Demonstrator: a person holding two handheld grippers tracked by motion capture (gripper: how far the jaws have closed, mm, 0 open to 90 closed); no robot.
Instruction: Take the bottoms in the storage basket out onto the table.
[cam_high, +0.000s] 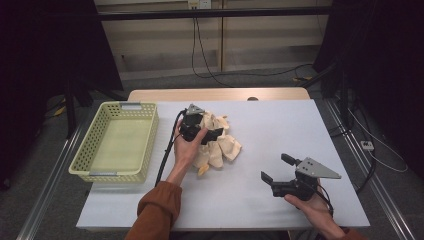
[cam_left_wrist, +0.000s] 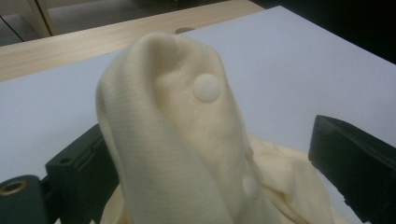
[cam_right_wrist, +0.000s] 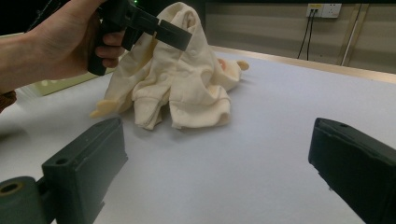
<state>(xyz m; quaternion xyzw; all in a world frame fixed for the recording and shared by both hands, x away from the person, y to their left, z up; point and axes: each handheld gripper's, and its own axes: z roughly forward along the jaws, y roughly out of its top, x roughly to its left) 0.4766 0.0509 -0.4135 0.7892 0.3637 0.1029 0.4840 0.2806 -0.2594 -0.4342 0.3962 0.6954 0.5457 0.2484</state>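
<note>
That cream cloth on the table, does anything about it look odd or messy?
The cream garment lies crumpled mid-table beside the basket. One fold stands up in a peak between the open jaws of the left hand-held gripper. Nothing looks torn or spilled.

Dim room, dark curtains swallowing both sides; soft overhead light on the white table, faint shadows, slightly grainy pictures.

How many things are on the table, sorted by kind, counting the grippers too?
Cream garment: 1
Pale yellow-green plastic basket: 1
Handheld grippers: 2, the left gripper at the garment and the right gripper over bare table
Total: 4
</note>
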